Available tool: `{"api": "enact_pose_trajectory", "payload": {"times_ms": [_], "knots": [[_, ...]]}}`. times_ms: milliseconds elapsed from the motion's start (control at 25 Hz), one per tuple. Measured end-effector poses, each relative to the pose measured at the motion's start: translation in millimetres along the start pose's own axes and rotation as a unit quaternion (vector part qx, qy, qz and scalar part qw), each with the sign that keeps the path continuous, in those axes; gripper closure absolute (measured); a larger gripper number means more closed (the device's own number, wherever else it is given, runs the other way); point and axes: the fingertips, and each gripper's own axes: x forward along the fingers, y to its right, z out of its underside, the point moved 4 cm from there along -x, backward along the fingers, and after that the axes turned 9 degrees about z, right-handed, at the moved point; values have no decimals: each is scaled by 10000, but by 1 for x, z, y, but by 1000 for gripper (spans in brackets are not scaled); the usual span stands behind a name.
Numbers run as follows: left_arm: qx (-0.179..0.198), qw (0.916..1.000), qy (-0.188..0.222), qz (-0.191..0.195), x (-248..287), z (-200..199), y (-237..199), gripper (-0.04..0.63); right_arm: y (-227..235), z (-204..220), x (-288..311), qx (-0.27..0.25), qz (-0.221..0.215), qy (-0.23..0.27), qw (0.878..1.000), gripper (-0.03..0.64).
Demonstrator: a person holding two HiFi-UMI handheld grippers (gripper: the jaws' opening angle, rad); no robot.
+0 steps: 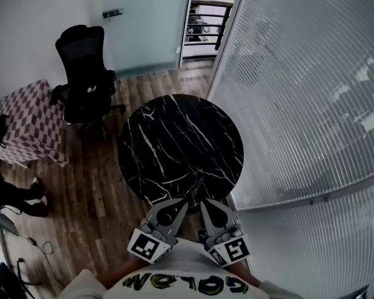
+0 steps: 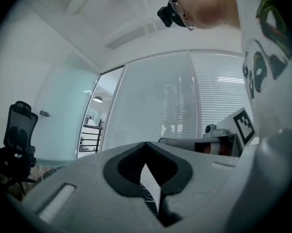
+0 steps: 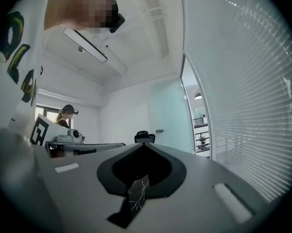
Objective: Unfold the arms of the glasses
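No glasses show in any view. A round black marble table (image 1: 180, 145) stands just ahead of me. Both grippers are held level and close to my body, side by side, at its near edge. My left gripper (image 1: 184, 202) is shut with nothing in it; in the left gripper view its jaws (image 2: 146, 144) meet at a point, with only the blinds behind them. My right gripper (image 1: 205, 202) is shut and empty too; in the right gripper view a sliver of the marble top shows below the closed jaws (image 3: 145, 145).
A glass wall with blinds (image 1: 299, 104) curves along the right of the table. A black office chair (image 1: 84, 73) and a stand under a checked cloth (image 1: 28, 123) are at the left, on the wood floor. A doorway (image 1: 202, 23) lies beyond. Another person's shoes (image 1: 15, 195) are at far left.
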Motion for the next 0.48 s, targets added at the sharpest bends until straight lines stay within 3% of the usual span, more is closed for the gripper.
{"api": "enact_pose_trajectory", "payload": {"times_ms": [480], "knots": [[-10, 9999, -108, 116, 0, 3, -60, 592, 2, 10, 53, 85, 221, -81, 9997, 615]]}}
